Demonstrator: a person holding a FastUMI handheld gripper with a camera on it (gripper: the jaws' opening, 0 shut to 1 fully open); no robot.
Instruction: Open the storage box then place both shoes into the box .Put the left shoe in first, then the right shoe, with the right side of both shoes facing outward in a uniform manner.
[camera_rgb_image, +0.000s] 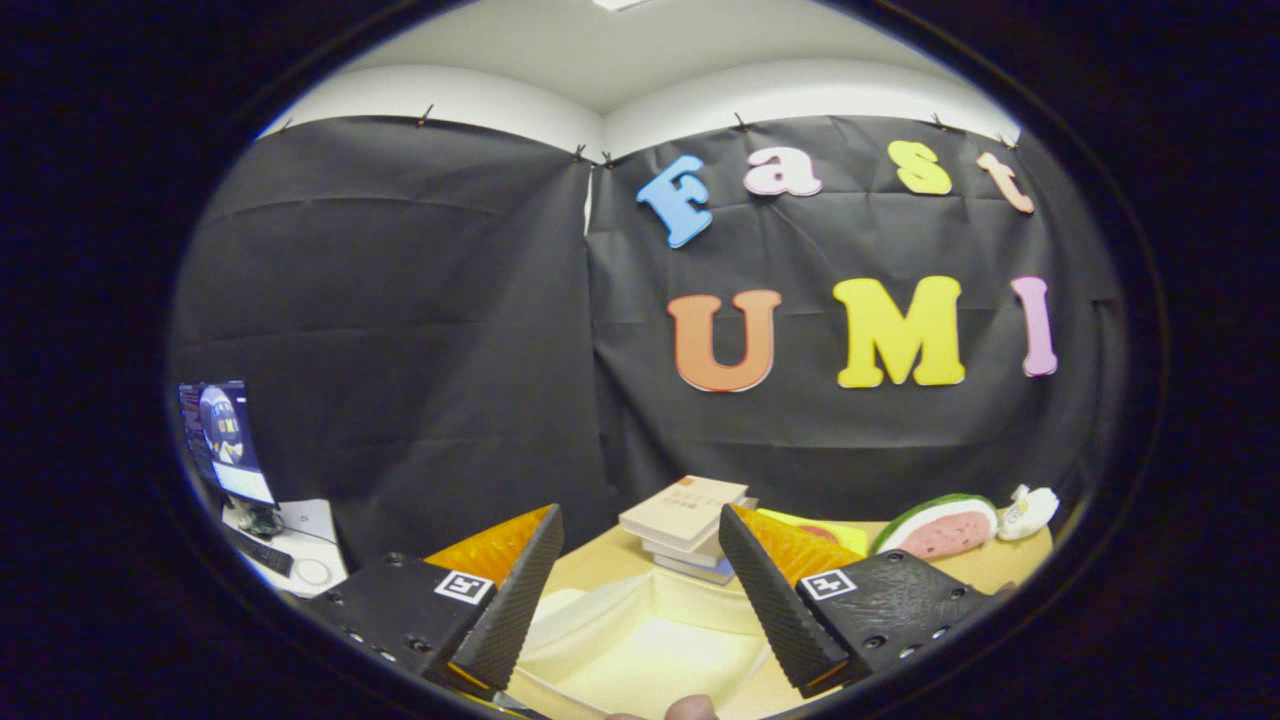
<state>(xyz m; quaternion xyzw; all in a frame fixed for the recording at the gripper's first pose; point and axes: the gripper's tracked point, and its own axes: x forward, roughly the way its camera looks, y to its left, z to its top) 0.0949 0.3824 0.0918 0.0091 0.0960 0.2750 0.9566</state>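
I hold the gripper (635, 560) spread wide and empty above the pale storage box (640, 650), which sits between and below the fingers and looks already open and still bare, so I judge both shoes remain to be loaded.

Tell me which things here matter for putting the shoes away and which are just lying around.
For the job:
- storage box, between the fingers, inside showing
- gripper, open, above the box

Lying about:
- stack of books, beyond the fingers
- watermelon-slice toy
- small white toy beside it
- monitor on a side desk
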